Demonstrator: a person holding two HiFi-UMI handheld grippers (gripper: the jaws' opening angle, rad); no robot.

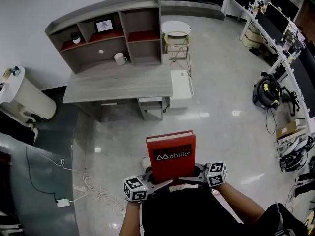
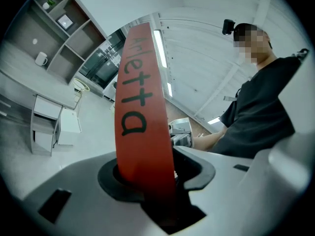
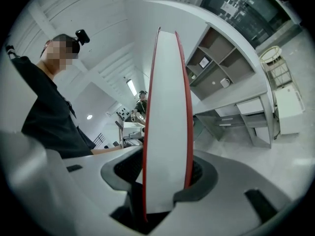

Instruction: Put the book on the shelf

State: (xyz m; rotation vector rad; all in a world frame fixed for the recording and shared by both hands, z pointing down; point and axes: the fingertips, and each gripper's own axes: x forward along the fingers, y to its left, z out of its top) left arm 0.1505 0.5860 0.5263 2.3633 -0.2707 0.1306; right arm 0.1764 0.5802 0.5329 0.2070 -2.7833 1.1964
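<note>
Shelf (image 1: 98, 10) cubbies hold mug (image 1: 119, 59), plant (image 1: 76, 37), frame (image 1: 104, 25); left tongs (image 1: 160, 184), right tongs (image 1: 189, 179) both clamp red book (image 1: 171, 156).

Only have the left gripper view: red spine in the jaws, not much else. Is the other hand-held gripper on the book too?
Observer: Yes. The right hand-held gripper clamps the book on its white page edge, opposite the spine.
Operator: Which face is up?
Observer: The front cover, with white "Mobilier" lettering on a dark band, faces the head camera.
Operator: Anything on the floor nearby?
Observer: A white cable and a small white box lie on the floor at the person's left, off the straight line to the desk.
</note>
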